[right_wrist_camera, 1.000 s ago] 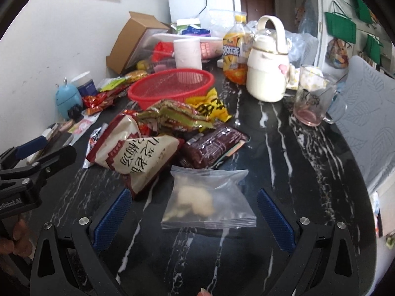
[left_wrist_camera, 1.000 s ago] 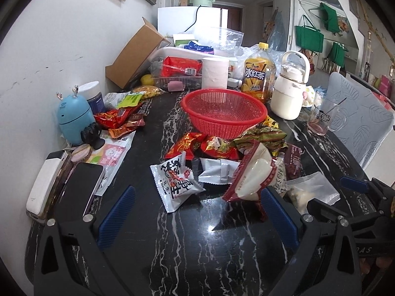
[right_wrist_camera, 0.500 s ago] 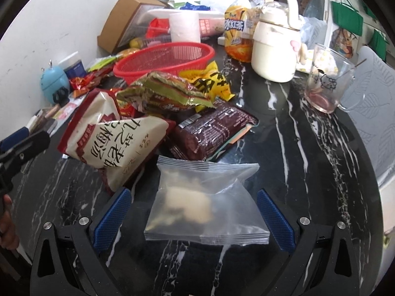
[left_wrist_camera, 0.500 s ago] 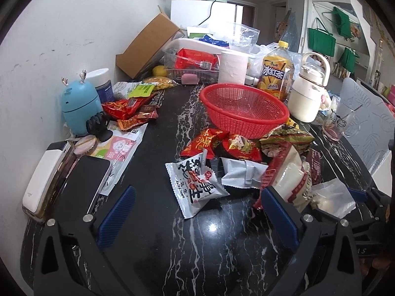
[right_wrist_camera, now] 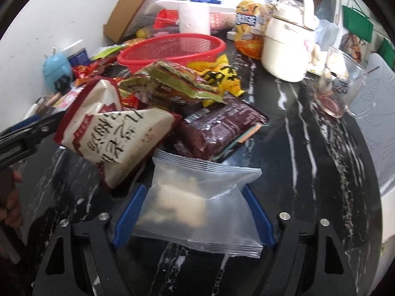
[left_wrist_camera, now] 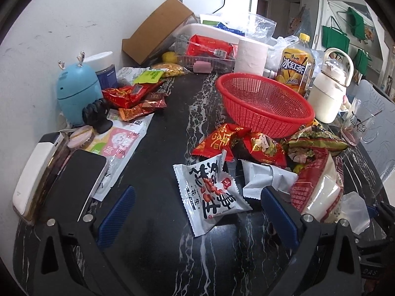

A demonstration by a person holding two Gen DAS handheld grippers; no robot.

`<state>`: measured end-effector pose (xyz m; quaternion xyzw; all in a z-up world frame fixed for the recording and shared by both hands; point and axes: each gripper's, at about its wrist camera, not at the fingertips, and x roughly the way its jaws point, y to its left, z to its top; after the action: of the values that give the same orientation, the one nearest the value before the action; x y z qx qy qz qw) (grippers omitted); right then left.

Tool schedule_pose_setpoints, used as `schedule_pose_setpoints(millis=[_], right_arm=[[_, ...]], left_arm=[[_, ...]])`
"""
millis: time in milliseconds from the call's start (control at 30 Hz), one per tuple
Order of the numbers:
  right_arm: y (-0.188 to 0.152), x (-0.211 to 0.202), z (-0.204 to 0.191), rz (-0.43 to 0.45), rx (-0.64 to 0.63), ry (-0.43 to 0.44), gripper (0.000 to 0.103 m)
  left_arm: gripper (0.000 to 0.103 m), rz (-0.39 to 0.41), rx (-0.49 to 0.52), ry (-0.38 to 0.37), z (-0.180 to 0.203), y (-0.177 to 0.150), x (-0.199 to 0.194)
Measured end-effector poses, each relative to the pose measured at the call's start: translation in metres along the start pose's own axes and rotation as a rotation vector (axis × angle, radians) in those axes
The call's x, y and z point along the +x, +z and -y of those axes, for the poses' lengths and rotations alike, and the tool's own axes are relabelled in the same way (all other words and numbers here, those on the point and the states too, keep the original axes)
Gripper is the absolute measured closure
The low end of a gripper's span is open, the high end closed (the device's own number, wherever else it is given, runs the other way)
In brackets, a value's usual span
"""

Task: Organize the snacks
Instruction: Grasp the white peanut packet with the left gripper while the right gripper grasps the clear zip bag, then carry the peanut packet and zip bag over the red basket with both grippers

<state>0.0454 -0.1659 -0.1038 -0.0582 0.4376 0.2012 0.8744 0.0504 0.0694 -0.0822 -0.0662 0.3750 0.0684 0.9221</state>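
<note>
Right hand-held gripper (right_wrist_camera: 193, 212): jaws just closing, both blue pads against the sides of a clear snack bag (right_wrist_camera: 200, 209), pinching it low over the table (right_wrist_camera: 308, 172).
Left hand-held gripper (left_wrist_camera: 195, 212): spread wide, nothing pinched; white peanut packet (left_wrist_camera: 209, 192) lies between its pads, touching neither.
Snack pile: white-and-red bag (right_wrist_camera: 116, 133), maroon packet (right_wrist_camera: 219, 128), green packet (right_wrist_camera: 170, 83), crowded just beyond the clear bag.
Red basket (left_wrist_camera: 264, 103): behind the pile, mid-table.
Open room: bare dark strip left of basket; right table edge clear beside the glass mug (right_wrist_camera: 340, 91).
</note>
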Motion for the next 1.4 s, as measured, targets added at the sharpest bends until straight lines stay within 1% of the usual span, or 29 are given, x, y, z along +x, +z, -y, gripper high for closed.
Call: schedule_pose_setpoints(millis=[67,233,267,333,400,433,500,600,667,700,733,800,833,900,1033,1200,1400], right_arm=[[0.001,0.000,0.000,0.003,-0.005,0.004,0.028],[0.002,0.000,0.005,-0.015,0.005,0.013,0.029],[0.002,0.000,0.006,-0.018,0.009,0.017,0.029],[0.002,0.000,0.007,-0.021,0.010,0.021,0.029],[0.004,0.001,0.007,-0.025,0.010,0.022,0.029],[0.003,0.000,0.007,-0.025,0.010,0.023,0.029],[0.005,0.002,0.005,-0.027,0.006,0.026,0.029],[0.007,0.004,0.004,-0.034,0.003,0.032,0.029],[0.008,0.006,0.004,-0.039,0.001,0.037,0.029],[0.009,0.006,0.004,-0.038,-0.001,0.037,0.029],[0.010,0.007,0.004,-0.036,-0.003,0.038,0.029],[0.010,0.007,0.003,-0.033,-0.005,0.041,0.029],[0.010,0.007,0.003,-0.032,-0.003,0.042,0.030],[0.010,0.006,0.005,-0.026,0.008,0.050,0.032],[0.011,0.002,0.008,-0.016,0.028,0.068,0.037],[0.012,-0.010,0.007,0.010,0.030,0.076,0.038],[0.016,-0.024,0.009,0.025,0.047,0.102,0.038]], left_arm=[[0.000,-0.009,0.007,-0.002,0.001,0.001,0.005],[0.000,-0.014,0.025,0.014,0.003,0.004,0.012],[0.002,-0.012,0.030,0.022,0.004,0.005,0.014],[0.008,-0.013,0.014,0.022,0.001,0.007,0.015],[0.018,-0.013,-0.011,0.011,-0.002,0.008,0.016],[0.020,-0.014,-0.013,0.011,-0.003,0.008,0.017],[0.030,-0.033,-0.015,0.006,-0.003,0.008,0.021],[0.032,-0.080,-0.026,-0.030,-0.004,0.007,0.030],[0.032,-0.115,-0.033,-0.068,-0.003,0.006,0.036],[0.034,-0.109,-0.024,-0.062,-0.002,0.006,0.035],[0.040,-0.111,-0.016,-0.059,-0.001,0.006,0.035],[0.060,-0.110,0.009,-0.052,0.003,0.006,0.035],[0.063,-0.107,0.017,-0.061,0.004,0.007,0.035],[0.065,-0.106,0.039,-0.077,0.007,0.007,0.034],[0.066,-0.110,0.042,-0.118,0.007,0.007,0.030],[0.066,-0.096,0.052,-0.142,0.010,0.008,0.012],[0.066,-0.100,0.052,-0.196,0.015,0.012,-0.007]])
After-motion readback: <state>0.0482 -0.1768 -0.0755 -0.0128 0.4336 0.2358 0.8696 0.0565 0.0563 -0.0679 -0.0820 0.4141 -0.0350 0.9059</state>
